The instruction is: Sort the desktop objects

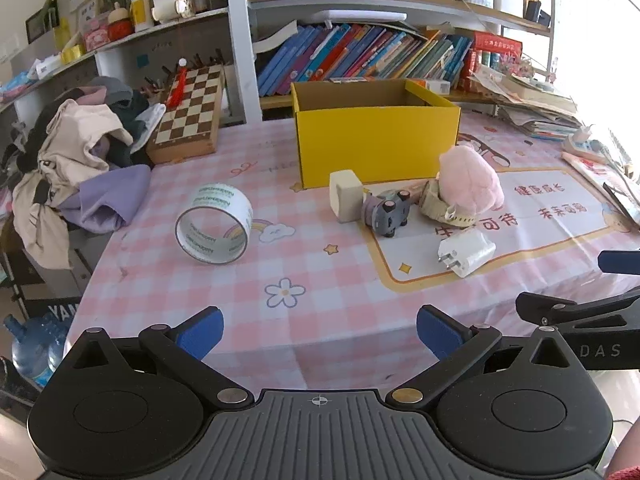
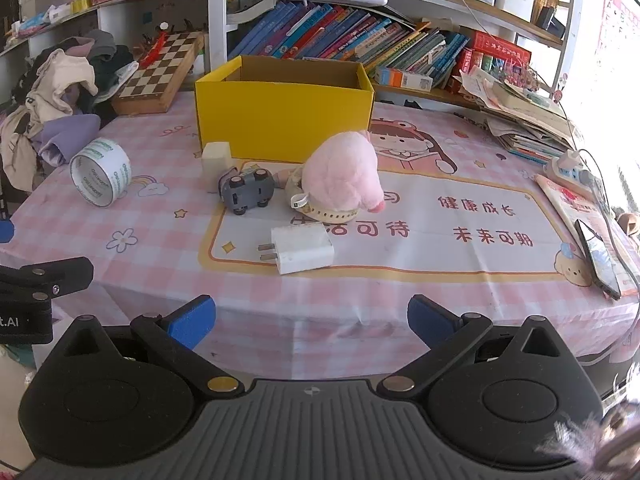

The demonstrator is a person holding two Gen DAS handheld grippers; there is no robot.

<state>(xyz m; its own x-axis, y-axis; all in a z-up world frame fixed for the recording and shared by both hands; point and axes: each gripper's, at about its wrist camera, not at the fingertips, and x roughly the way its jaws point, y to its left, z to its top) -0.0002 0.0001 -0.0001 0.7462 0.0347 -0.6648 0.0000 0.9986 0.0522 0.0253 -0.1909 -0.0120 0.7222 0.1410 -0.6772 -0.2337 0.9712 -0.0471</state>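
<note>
Both grippers hang back at the near edge of the table (image 2: 400,312), side by side and level. The left gripper (image 1: 320,330) has its blue pads spread wide with nothing between them; the right gripper (image 2: 312,320) is the same, fingers well apart and empty. That stance suits surveying the spread before committing to any one object. The yellow cardboard box (image 2: 284,120) stands open-topped toward the back of the table, the likely collecting bin; what its inside holds is hidden by its front wall. Loose items lie in front of it on the pink checked cloth: a roll of clear tape (image 1: 214,222) standing on its rim, off to the left and well apart from the rest; a cream block (image 1: 346,196) upright just beside the box; a grey toy car (image 2: 247,190) tipped on its side with wheels showing, touching the block's flank; a pink plush toy (image 2: 344,170) resting on a cream watch strap (image 2: 320,208); and a white plug charger (image 2: 298,248) nearest the grippers, prongs pointing left. The cluster sits close to the box, so carries would be short. The tape's round rim could roll if nudged.
</note>
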